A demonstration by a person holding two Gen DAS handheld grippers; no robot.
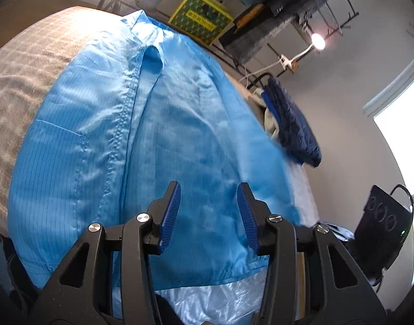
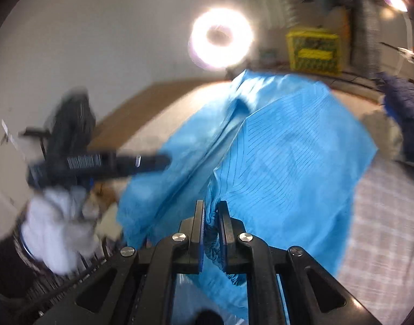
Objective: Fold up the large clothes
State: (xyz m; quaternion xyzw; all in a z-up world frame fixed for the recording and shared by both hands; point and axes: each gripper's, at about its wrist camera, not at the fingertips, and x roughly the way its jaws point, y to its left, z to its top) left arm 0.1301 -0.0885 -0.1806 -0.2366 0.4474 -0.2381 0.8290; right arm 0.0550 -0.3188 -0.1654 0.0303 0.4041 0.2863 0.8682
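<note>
A large light-blue zip jacket (image 1: 131, 140) lies spread over a checked beige surface (image 1: 20, 86), collar at the far end. My left gripper (image 1: 209, 189) is open and empty, hovering over the jacket's lower part. In the right wrist view the same jacket (image 2: 282, 149) is partly lifted and folded over itself. My right gripper (image 2: 211, 208) is shut on a bunched elastic cuff or hem of the jacket (image 2: 213, 233) and holds it up. The left gripper (image 2: 98, 163) shows blurred at the left of the right wrist view.
A dark blue garment (image 1: 293, 130) hangs on a rack at the right. A yellow-green box (image 1: 200, 19) and shelves of folded fabric (image 1: 282, 8) stand behind. A ring light (image 2: 222, 39) glares at the back. A black device (image 1: 380, 224) sits at right. Clear plastic (image 1: 220, 300) lies below the hem.
</note>
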